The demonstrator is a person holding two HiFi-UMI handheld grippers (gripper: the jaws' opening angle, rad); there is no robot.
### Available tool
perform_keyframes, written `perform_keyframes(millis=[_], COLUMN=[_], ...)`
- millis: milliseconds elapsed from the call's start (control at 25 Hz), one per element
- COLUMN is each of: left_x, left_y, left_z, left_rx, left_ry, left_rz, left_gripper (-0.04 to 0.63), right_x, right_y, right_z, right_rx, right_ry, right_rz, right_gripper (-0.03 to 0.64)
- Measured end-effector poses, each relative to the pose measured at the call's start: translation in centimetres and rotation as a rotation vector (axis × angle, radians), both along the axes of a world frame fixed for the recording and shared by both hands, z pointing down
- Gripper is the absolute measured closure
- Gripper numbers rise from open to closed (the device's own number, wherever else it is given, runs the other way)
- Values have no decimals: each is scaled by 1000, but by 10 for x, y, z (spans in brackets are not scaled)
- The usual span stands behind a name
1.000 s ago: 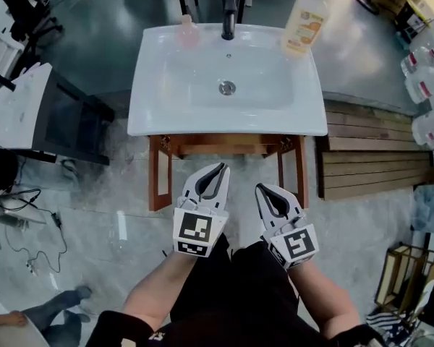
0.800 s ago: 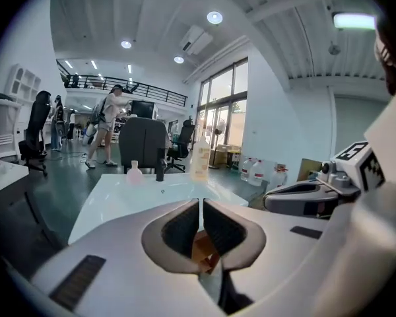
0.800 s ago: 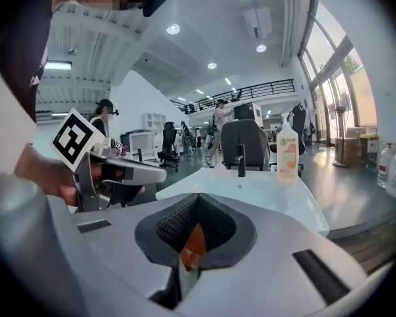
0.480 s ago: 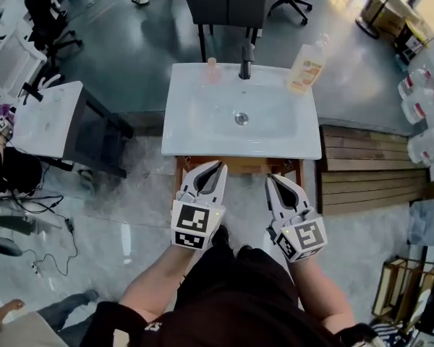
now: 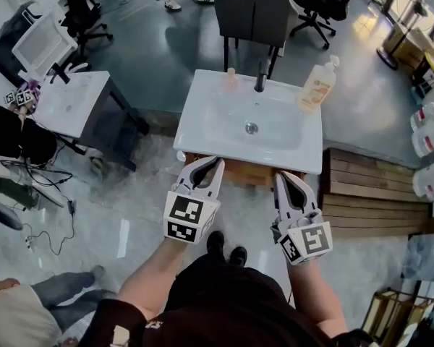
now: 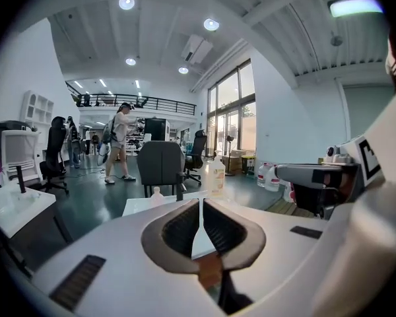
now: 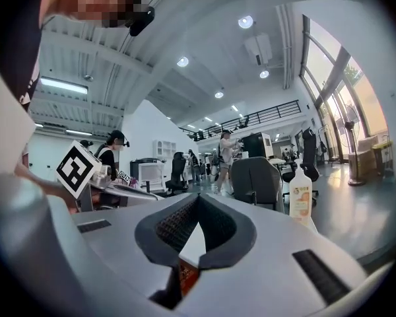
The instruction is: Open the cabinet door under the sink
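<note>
Hovering side by side before the sink (image 5: 224,132), the left gripper (image 5: 216,163) and right gripper (image 5: 281,177) both keep their jaws pressed together, empty. The wooden cabinet (image 5: 244,170) shows only as a strip under the sink's front rim, between the grippers.

Glossy grey floor (image 5: 166,56) surrounds a grey chair (image 5: 252,13); white desk (image 5: 72,103) to its left, tall windows (image 6: 232,121) to its right.

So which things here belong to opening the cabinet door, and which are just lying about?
Job: wooden cabinet under the white sink, left hand-held gripper, right hand-held gripper.
Lying about: pump bottle, small pink bottle, faucet, grey chair, water jugs.
</note>
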State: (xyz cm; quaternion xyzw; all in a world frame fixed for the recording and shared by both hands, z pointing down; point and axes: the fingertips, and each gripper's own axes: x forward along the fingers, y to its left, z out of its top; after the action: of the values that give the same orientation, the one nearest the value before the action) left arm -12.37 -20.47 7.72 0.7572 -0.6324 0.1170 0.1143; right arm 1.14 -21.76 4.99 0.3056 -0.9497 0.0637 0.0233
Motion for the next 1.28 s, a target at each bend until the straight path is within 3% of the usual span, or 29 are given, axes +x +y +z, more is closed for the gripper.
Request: perform_keyframes(millis=[200,640,1040,1280], left_x=[14,69,27,20], left_y=[16,37,50,54], left_z=[-7,-19,-26,-25], left_rx=[2,19,23,17], left_ry=[6,-9,-10,-12], left_rz=[-52,-65,-133,-124], left_gripper=[563,563,565,566], right_x=[29,70,61,50], right_y=[11,44,40,47], right_z=[-19,-6,-15,-16], right_rx=[25,-11,18,21], right_ry=[-21,-9,7,23], right_rz=[-13,-66,-59,-64], right_gripper=[604,606,606,606])
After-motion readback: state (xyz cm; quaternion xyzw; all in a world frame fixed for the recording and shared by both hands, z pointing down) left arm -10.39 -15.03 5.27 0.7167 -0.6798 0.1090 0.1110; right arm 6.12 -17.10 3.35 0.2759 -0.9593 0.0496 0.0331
